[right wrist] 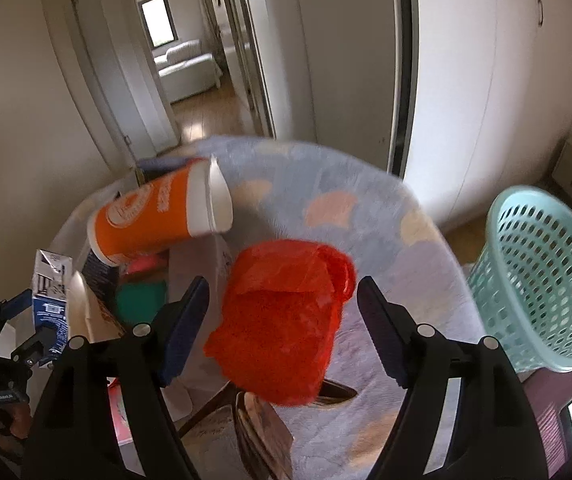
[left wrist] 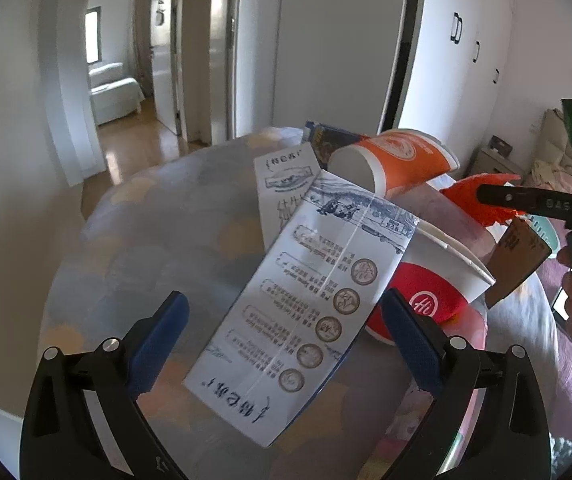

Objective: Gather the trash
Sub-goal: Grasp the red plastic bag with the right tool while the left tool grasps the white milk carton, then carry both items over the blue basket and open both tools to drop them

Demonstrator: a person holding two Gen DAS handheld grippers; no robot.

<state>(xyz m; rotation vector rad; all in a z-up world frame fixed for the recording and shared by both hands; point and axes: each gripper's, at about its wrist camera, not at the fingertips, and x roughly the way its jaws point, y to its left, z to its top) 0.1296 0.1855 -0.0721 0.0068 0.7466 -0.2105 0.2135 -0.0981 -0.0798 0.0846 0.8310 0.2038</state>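
Note:
A pile of trash lies on a pale blue bedspread [left wrist: 157, 240]. In the left wrist view a white milk carton [left wrist: 310, 308] with blue print lies between the fingers of my left gripper [left wrist: 286, 332], which is open around it. Behind the carton are an orange paper cup [left wrist: 398, 160] and a white bowl with a red logo [left wrist: 442, 280]. In the right wrist view my right gripper [right wrist: 281, 312] is open, with a crumpled red plastic bag [right wrist: 286, 316] between its fingers. The orange cup [right wrist: 157, 212] and the carton [right wrist: 49, 292] lie to the left.
A teal perforated basket [right wrist: 538, 276] stands tilted at the bed's right edge. A brown wrapper [right wrist: 261, 432] lies below the red bag. White wardrobe doors [right wrist: 486, 80] and an open doorway to a hallway [right wrist: 193, 52] are behind the bed.

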